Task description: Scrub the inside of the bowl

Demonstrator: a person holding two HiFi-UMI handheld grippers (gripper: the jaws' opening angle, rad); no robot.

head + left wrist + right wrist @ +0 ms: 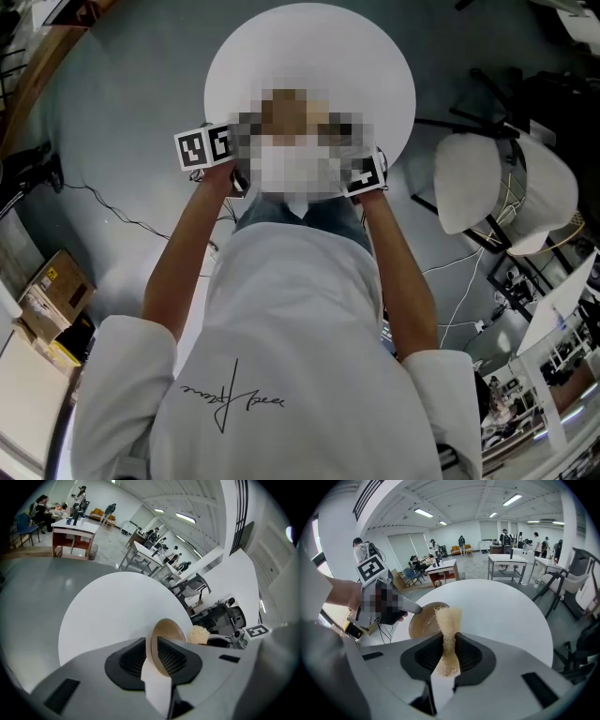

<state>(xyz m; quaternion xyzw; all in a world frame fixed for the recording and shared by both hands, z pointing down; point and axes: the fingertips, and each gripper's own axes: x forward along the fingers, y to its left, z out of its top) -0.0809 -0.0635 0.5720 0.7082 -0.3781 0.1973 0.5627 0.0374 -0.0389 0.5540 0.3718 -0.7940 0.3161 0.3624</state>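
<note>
We see the left claw (152,656) clamped on the rim of the tan wooden bowl (169,631), which it holds on edge over the round white counter (103,616). The right claw (449,651) pinches a pale fibrous scrubber (448,620); the scrubber's frayed tip stands just ahead of that claw, at the bowl's opening.

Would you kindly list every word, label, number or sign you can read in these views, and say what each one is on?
No text here reads clearly.
Shirt: a dark handwritten scrawl on the white cloth, illegible.
Cardboard box: a small label, too small to read.
Marker cubes: black-and-white square patterns only, no letters or numbers.
</note>
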